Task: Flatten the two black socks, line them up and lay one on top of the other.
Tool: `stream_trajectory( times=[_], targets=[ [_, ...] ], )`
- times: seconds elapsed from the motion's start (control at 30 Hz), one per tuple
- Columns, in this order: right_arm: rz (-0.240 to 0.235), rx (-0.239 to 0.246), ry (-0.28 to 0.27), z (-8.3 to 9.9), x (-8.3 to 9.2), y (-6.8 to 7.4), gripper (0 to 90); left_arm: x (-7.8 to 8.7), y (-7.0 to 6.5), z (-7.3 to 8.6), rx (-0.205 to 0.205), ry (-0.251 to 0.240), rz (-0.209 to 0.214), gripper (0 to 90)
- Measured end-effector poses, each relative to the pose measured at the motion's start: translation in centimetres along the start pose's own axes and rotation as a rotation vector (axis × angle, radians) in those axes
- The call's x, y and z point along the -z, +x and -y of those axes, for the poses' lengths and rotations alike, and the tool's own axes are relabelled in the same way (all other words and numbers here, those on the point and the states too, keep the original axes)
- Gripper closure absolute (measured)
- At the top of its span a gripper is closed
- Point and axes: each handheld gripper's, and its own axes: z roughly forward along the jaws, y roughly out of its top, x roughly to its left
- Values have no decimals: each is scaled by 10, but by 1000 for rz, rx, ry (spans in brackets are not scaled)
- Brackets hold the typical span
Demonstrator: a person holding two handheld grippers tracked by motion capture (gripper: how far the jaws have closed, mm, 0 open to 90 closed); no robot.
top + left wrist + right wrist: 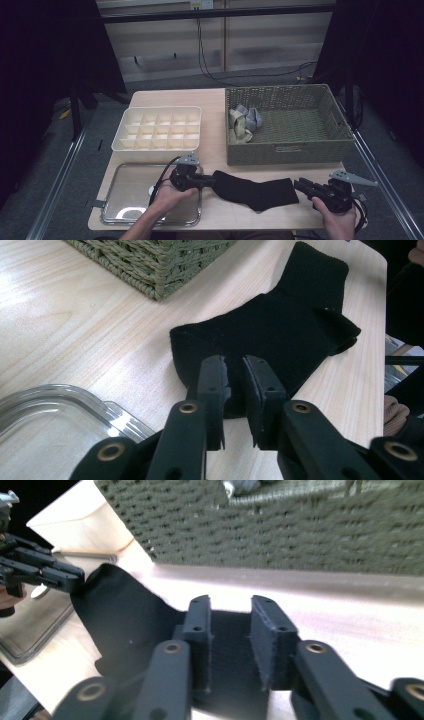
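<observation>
A black sock point(255, 192) lies flat on the wooden table near its front edge, stretched between my two grippers. My left gripper point(212, 181) is at the sock's left end. In the left gripper view its jaws point(234, 362) stand a narrow gap apart over the edge of the sock point(280, 325), not pressing it. At the sock's right end, my right gripper point(298, 184) points left. In the right gripper view its jaws point(230, 602) are clearly apart, with the sock point(120, 615) lying under and between them. The left gripper point(75, 577) shows at that view's far left.
A green wicker basket point(290, 150) stands just behind the sock, with rolled socks point(245, 120) in its left corner. A white divided organiser point(120, 140) sits at the back left. A shiny metal tray point(125, 210) lies under my left hand at the front left.
</observation>
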Motion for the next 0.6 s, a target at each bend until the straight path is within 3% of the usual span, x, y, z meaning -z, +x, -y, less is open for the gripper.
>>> stream_trajectory(
  times=[0.27, 0.4, 0.53, 0.6],
  targets=[
    [23, -10, 104, 4, -20, -10, 639, -1, 2, -2, 7, -9, -15, 720],
    [50, 25, 172, 7, -28, -9, 653, -5, 3, -1, -1, 26, -10, 716],
    [61, 51, 227, 8, -34, -6, 683, -9, 4, 0, -2, 50, -8, 780],
    [70, 44, 221, 7, -33, -6, 757, -10, 3, 0, -1, 56, -1, 839]
  ],
)
